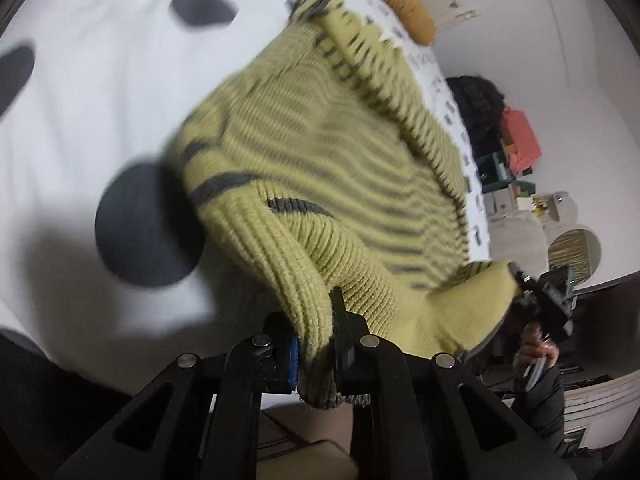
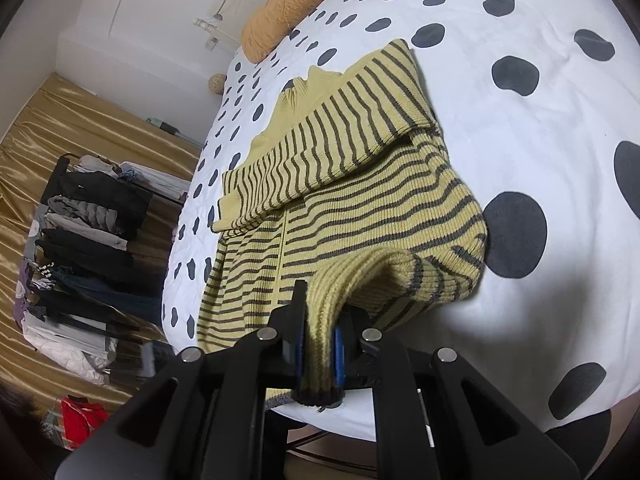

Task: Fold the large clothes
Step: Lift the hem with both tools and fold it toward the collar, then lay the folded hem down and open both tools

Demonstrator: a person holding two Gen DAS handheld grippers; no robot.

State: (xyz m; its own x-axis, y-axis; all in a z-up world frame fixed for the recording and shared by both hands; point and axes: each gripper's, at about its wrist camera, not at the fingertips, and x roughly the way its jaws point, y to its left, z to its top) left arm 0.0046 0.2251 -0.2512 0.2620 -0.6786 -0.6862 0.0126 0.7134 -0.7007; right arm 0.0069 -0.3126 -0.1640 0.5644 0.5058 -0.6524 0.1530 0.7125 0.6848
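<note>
A yellow-green knit sweater with dark grey stripes (image 2: 360, 200) lies on the white bed cover with dark spots (image 2: 520, 120). One sleeve (image 2: 332, 136) is folded across its chest. My left gripper (image 1: 314, 344) is shut on the ribbed bottom hem of the sweater (image 1: 320, 184) and lifts it off the cover. My right gripper (image 2: 320, 344) is shut on the hem at another corner. The right gripper also shows in the left wrist view (image 1: 548, 296), at the far end of the lifted hem.
An orange pillow (image 2: 296, 4) lies at the head of the bed. A rack of folded dark clothes (image 2: 88, 248) stands beside the bed over gold cloth (image 2: 80, 120). Boxes and clutter (image 1: 516, 148) line the wall in the left wrist view.
</note>
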